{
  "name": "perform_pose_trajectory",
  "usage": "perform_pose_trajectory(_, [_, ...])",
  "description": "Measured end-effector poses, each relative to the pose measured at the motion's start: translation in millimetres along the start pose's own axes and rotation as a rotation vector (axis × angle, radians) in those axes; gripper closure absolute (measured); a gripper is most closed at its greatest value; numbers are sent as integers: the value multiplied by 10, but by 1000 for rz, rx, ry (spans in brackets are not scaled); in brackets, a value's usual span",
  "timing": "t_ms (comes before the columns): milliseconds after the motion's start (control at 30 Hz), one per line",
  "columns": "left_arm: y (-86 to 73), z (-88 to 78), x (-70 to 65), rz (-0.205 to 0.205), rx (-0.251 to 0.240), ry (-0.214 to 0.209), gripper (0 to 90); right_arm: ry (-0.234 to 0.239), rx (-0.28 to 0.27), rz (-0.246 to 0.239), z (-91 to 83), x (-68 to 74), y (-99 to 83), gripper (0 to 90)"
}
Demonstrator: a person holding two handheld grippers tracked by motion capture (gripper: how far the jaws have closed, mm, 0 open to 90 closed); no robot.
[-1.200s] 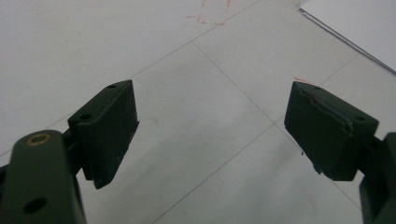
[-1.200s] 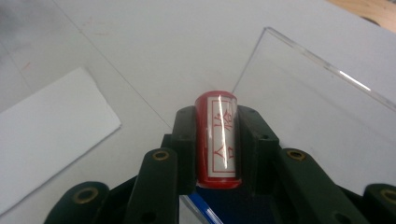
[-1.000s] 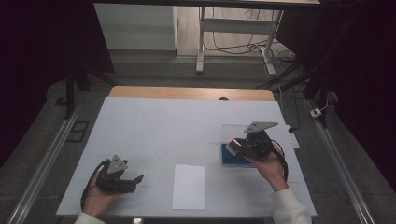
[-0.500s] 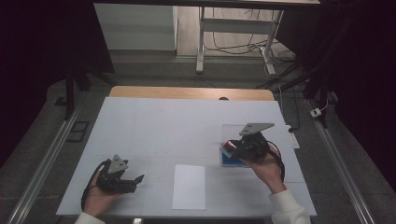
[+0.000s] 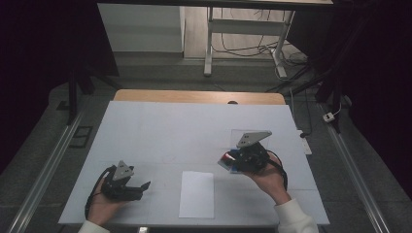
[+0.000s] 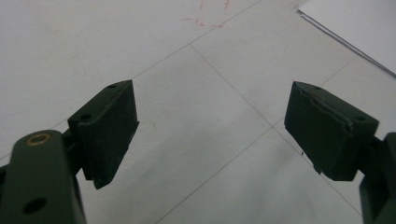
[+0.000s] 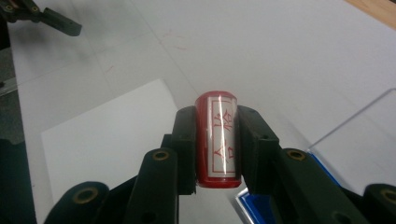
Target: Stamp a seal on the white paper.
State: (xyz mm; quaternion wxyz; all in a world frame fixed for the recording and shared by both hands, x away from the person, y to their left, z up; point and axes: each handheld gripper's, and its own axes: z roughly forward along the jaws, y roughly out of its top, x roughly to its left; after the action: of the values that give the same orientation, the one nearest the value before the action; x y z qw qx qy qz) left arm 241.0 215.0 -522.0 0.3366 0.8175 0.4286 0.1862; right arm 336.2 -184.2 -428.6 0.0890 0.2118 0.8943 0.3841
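My right gripper [image 7: 217,122] is shut on a red cylindrical stamp [image 7: 219,144] with a white label bearing red characters. In the high view the stamp [image 5: 226,157] pokes left out of the right gripper [image 5: 228,158], above the left edge of a blue ink pad [image 5: 231,166] with a clear raised lid [image 5: 241,137]. A white paper sheet [image 5: 197,194] lies at the front middle of the table; the same sheet [image 7: 107,135] lies below and left of the stamp. My left gripper [image 5: 141,190] rests at the front left, its jaws wide apart over bare table [image 6: 210,121].
The white table top [image 5: 170,131] has a wooden strip [image 5: 194,96] along its far edge. Faint red marks [image 7: 175,42] dot the surface past the paper. A corner of the paper [image 6: 359,23] lies just beyond the left gripper's fingers [image 6: 109,126].
My right gripper has moved left with the stamp, from over the blue ink pad toward the paper. The left gripper has stayed put.
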Motion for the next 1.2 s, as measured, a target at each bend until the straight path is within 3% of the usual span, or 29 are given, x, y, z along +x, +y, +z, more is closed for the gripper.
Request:
perform_pose_trajectory(300, [5, 5, 5, 1, -1, -1, 176, 54, -13, -7, 50, 82, 29, 697])
perform_pose_trajectory(633, [4, 0, -2, 3, -3, -4, 176, 71, 0, -37, 90, 214, 80, 697])
perform_pose_trajectory(867, [5, -5, -3, 3, -4, -6, 177, 104, 13, -31, 146, 320, 66, 697])
perform_pose_trajectory(1200, [4, -4, -6, 2, -5, -6, 178, 126, 57, -90, 249, 551, 74, 696])
